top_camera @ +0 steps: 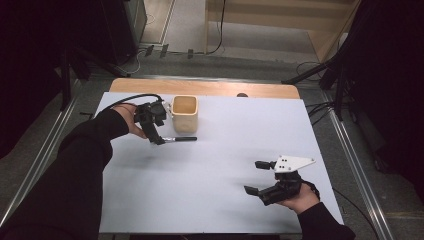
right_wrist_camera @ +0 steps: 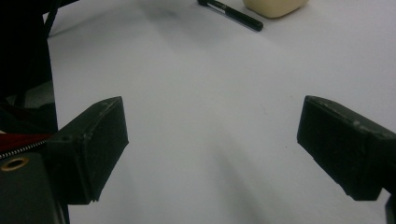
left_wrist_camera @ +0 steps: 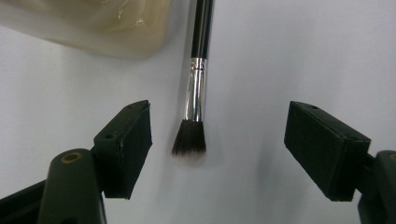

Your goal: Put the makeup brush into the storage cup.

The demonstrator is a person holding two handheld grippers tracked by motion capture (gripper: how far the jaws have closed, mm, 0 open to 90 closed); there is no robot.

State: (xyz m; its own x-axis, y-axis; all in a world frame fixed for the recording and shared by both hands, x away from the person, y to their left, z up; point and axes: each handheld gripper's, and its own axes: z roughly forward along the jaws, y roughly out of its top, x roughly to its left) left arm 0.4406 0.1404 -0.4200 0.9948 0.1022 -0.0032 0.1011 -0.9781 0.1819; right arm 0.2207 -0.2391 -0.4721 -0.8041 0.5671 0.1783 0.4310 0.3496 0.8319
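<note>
Resting near the table's [top_camera: 210, 200] near right corner, the right tongs [top_camera: 257, 176] gaped wide, holding nothing. Farther off, toward the far left corner, the left tongs [left_wrist_camera: 217, 149] stood open astride the brush's [left_wrist_camera: 195, 100] bristle end, just beside the cream cup [top_camera: 185, 112].

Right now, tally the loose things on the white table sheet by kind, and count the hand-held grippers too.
Makeup brush: 1
Cream cup: 1
Hand-held grippers: 2, the left hand-held gripper and the right hand-held gripper
Total: 4
</note>
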